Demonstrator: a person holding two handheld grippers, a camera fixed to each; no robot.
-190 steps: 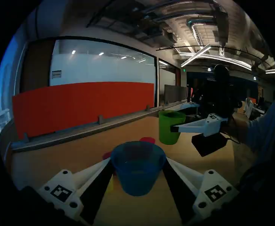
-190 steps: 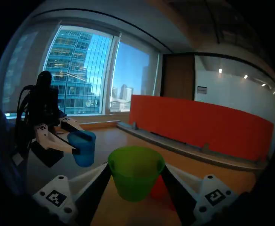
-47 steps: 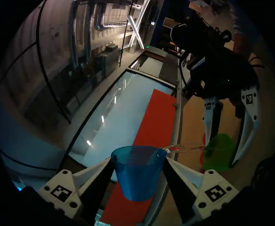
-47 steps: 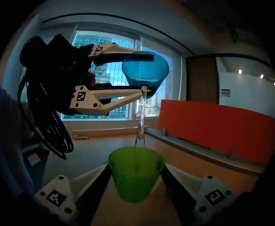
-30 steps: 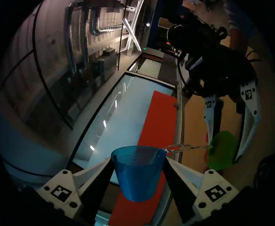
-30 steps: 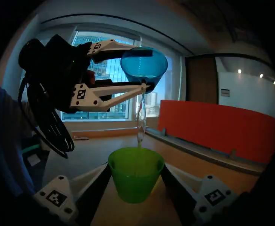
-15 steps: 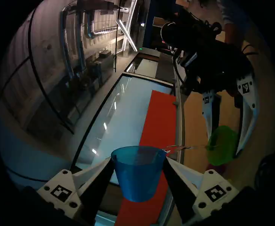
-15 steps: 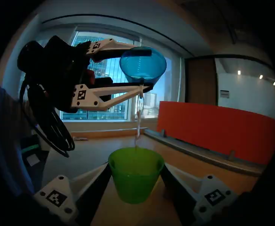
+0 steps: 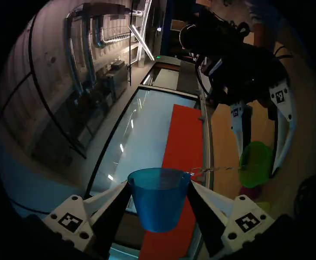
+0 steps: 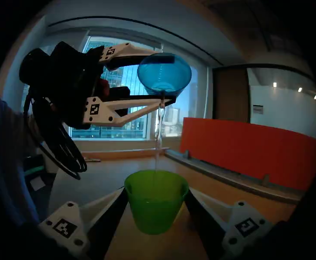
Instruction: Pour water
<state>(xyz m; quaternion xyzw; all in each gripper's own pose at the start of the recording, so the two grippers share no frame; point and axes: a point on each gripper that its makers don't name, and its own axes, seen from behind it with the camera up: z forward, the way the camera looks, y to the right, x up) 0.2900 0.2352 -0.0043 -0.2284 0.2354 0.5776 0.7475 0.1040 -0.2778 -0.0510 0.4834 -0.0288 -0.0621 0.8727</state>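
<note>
My left gripper (image 9: 159, 200) is shut on a blue plastic cup (image 9: 159, 197), tipped over on its side. In the right gripper view that blue cup (image 10: 164, 73) hangs high above, held by the left gripper (image 10: 160, 73). A thin stream of water (image 10: 158, 134) runs from its rim down into a green plastic cup (image 10: 156, 199). My right gripper (image 10: 156, 203) is shut on that green cup and holds it upright. In the left gripper view the green cup (image 9: 255, 164) sits between the right gripper's white fingers (image 9: 238, 130), with the water stream (image 9: 214, 169) reaching it.
A wooden table (image 10: 114, 173) lies below the cups. An orange panel (image 10: 253, 149) and a glass wall stand behind it, with tall windows (image 10: 114, 125) at the back. A person's sleeve (image 10: 4, 160) and black cables are at the left.
Since 6.3 s ago the blue cup rose and tipped over the green cup. Over the last second the pouring has gone on with the stream thinner and both cups nearly still.
</note>
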